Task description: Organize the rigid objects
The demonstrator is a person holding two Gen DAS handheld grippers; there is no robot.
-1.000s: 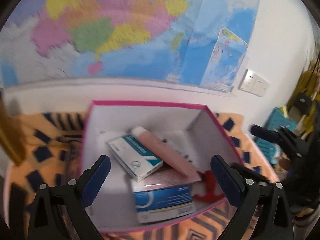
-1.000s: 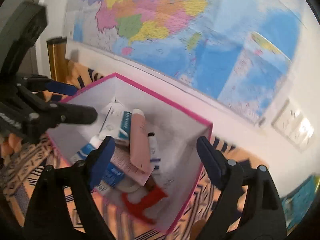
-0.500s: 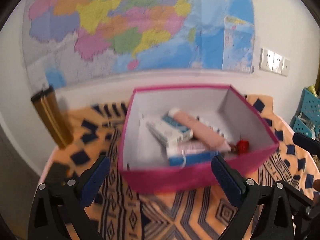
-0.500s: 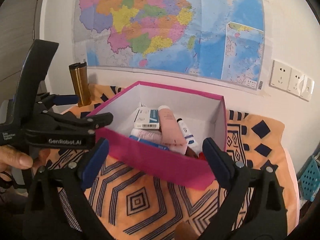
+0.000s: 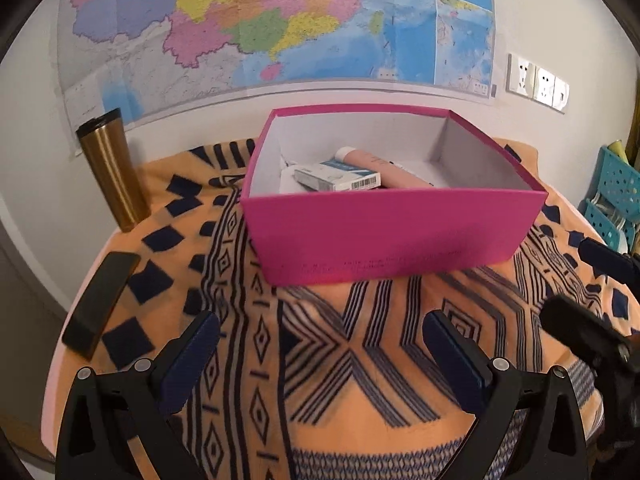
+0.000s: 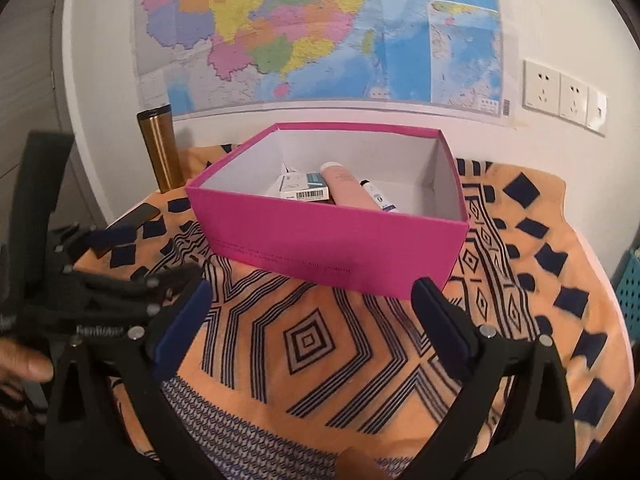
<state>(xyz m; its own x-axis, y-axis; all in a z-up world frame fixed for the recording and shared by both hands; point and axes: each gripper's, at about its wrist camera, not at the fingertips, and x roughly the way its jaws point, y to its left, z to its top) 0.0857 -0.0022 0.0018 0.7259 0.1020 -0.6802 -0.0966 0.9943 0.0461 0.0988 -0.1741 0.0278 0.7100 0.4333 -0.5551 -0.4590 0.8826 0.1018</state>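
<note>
We hold the left hand-held gripper [image 5: 320,356] and the right hand-held gripper [image 6: 310,320] wide open and empty above the orange patterned cloth [image 6: 308,340] on the desk, just short of the open pink cardboard box [image 5: 392,232]. Inside it lie a white and blue carton with a barcode [image 5: 338,176], a pale pink tube [image 6: 346,190] and a small white tube [image 6: 380,198], leaning on one another. If we reach in blind, the near wall could catch a finger and shove the light box, and the loose pile might shift or slide out of grasp.
</note>
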